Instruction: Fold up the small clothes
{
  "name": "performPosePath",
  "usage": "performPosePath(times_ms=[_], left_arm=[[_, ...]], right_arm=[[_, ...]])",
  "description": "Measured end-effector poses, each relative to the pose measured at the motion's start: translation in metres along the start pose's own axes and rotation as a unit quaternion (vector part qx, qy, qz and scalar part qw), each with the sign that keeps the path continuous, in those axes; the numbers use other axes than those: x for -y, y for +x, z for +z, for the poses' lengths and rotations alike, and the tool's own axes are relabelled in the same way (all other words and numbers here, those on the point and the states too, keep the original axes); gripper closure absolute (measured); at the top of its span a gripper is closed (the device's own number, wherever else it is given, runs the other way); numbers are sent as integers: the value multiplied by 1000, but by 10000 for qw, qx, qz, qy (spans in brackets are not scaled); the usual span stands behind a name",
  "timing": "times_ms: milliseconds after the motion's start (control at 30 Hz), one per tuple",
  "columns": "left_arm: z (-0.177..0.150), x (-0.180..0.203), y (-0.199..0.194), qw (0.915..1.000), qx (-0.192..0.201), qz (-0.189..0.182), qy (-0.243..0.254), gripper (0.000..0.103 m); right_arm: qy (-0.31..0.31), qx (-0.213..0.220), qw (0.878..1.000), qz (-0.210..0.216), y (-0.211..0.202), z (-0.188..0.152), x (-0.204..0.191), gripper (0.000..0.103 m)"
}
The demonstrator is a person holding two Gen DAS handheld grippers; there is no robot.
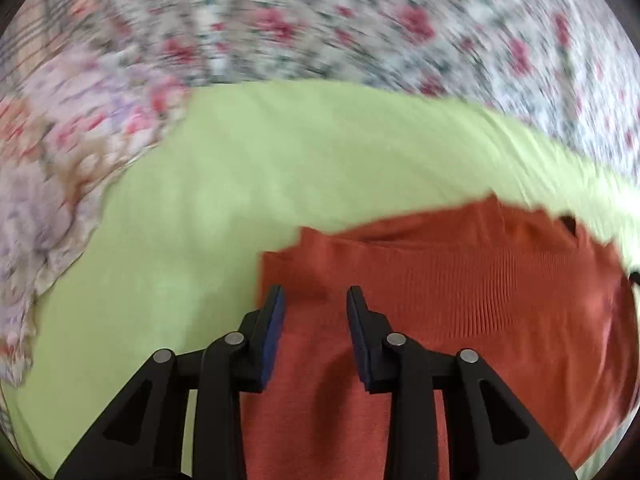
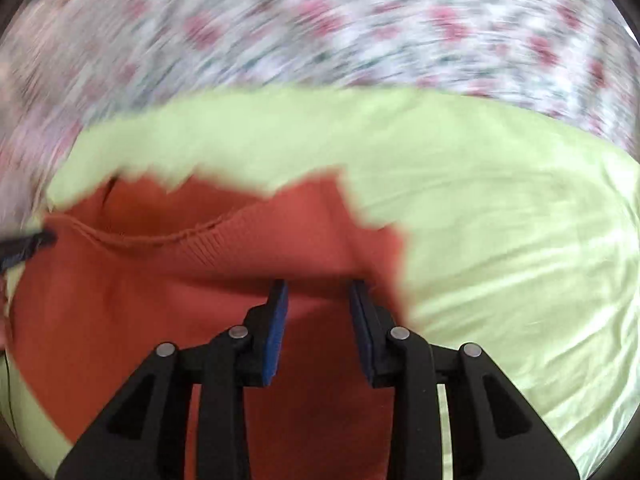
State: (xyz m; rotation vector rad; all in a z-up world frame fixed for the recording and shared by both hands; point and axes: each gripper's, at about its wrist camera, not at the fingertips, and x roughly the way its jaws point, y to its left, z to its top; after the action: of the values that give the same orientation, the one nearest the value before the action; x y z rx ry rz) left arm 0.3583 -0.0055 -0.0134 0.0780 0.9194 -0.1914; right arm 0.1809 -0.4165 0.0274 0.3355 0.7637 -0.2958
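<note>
Seemingly free, the left claw (image 1: 316,294) stands part-open over the rust-orange knit garment's (image 1: 460,292) left edge, gripping nothing; the garment lies on a green sheet (image 1: 200,200). From the right wrist, the right claw (image 2: 319,290) gapes likewise, empty, near its right edge. No writing legible.

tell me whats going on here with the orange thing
A person with a gripper in each hand is folding an orange knit garment that lies on a light green sheet over floral bedding. The left gripper and right gripper both hover over the garment with jaws apart, gripping nothing. The pictures are blurred.
</note>
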Motion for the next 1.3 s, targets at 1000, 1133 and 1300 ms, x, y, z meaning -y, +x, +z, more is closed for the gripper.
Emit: performPosePath(times_ms=[1000, 1133, 1300], left_arm=[[-204, -22, -98, 9723, -212, -1229, -1979, 29], [-180, -36, -75, 9604, -96, -1308, -2459, 27], [-154, -42, -61, 9613, 12, -1114, -2520, 65]], right_arm=[[407, -353, 9911, 1219, -98, -167, -51, 65], [370, -309, 9905, 1287, -100, -161, -55, 65], [324, -257, 9893, 1398, -93, -144, -56, 64]])
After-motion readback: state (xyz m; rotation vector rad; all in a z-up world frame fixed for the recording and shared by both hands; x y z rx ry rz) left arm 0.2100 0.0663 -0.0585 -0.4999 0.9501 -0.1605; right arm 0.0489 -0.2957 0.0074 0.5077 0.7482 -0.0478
